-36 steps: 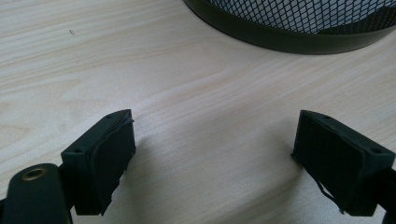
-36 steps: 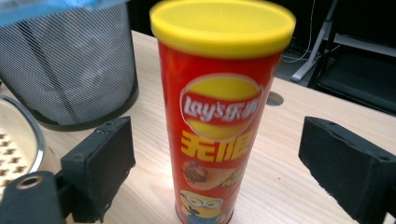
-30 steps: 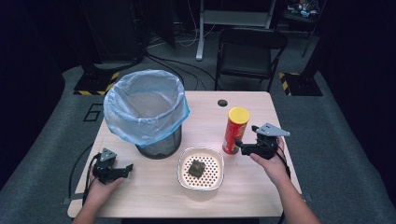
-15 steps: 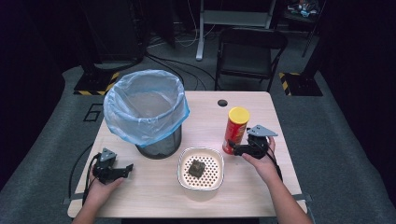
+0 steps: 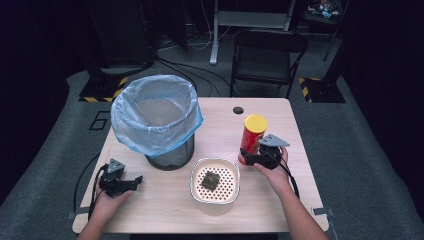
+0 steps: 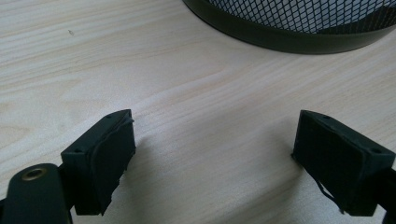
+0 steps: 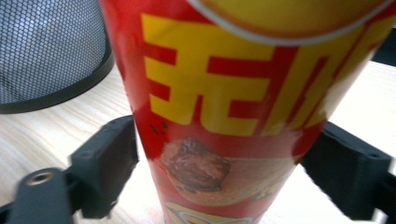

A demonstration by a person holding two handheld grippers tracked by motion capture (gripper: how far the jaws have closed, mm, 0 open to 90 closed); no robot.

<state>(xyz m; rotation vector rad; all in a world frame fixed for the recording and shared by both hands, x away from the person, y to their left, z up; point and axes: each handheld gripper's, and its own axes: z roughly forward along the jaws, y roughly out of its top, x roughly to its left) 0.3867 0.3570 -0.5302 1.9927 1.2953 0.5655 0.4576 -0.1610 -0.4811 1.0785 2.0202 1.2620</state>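
High view first: the red crisp can (image 5: 251, 135) stands upright on the wooden table (image 5: 300, 150), long axis vertical, yellow lid (image 5: 255, 122) facing straight up, out at about three o'clock from the white perforated bowl (image 5: 215, 181). And the right gripper (image 5: 250, 159) is down at the can's lower half, its jaws have just been closing with the can between them! In the right gripper view the can (image 7: 224, 112) stands between the two black pads (image 7: 109, 163), which sit right at its sides, roughly can-wide; whether they actually press on it, I cannot tell. Over at nine o'clock from the bowl, the left gripper (image 5: 131, 183) rests low over the table, in front of the mesh bin (image 5: 170, 159) with its blue liner (image 5: 155, 112). Left gripper view: its jaws stand wide apart, holding nothing but bare wood between them.
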